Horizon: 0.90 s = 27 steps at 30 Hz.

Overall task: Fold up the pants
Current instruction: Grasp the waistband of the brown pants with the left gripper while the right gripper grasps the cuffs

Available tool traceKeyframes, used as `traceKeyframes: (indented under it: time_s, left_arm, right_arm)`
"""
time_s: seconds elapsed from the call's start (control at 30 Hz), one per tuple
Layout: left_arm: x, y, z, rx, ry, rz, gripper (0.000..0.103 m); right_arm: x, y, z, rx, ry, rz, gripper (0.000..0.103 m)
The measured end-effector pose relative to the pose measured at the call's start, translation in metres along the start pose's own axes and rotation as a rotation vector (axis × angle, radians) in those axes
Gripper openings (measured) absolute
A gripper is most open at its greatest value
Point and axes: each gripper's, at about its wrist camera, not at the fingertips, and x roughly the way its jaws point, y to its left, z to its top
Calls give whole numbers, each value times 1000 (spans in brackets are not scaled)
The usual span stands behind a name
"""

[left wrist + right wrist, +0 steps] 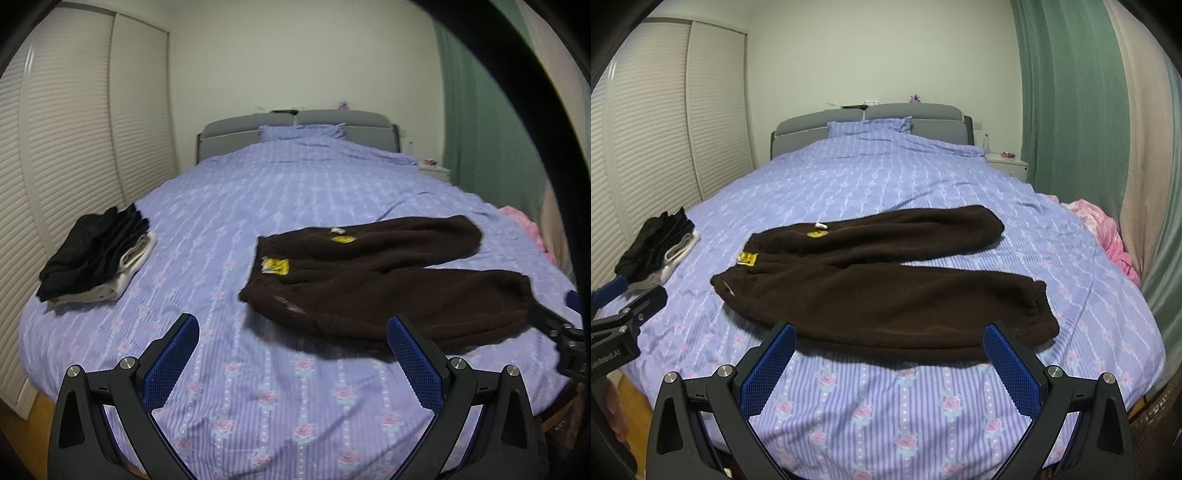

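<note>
Both grippers [291, 325] [890, 334] gape at bed edge [886, 424] — pants [871, 288] spread flat.

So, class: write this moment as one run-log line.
stage: before first fold | brown pants: flat on bed, unfolded | left tongs: open | right tongs: open | folded pile: aside

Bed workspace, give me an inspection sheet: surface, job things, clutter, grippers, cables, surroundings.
Surface: bed with a purple floral cover.
Job's things: brown pants lie spread flat, legs apart, unfolded.
Clutter: stack of folded clothes at the left; pink fabric at the right edge.
Grippers: left gripper open; right gripper open; both empty.
Cables: nothing seen.
Surroundings: louvered closet doors, green curtain, nightstand.
</note>
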Motion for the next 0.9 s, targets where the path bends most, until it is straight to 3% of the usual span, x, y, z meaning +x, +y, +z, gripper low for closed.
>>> traceKeyframes:
  time_s: [0.13,0.47,0.67,0.9]
  left_arm:
    - [22,2,-9,24,39,34,103]
    - [90,17,-10,-115,180,-92,103]
    - [125,14,-4,-148,227,-101,103]
    - [166,9,-14,-218,346,-151,102]
  right_arm:
    - [15,-9,-10,45,22,-11,103]
    - [79,-34,-26,208,94,-25,103]
    - [123,-59,-37,381,177,-46,103]
    - [147,-78,-51,461,228,-68,98]
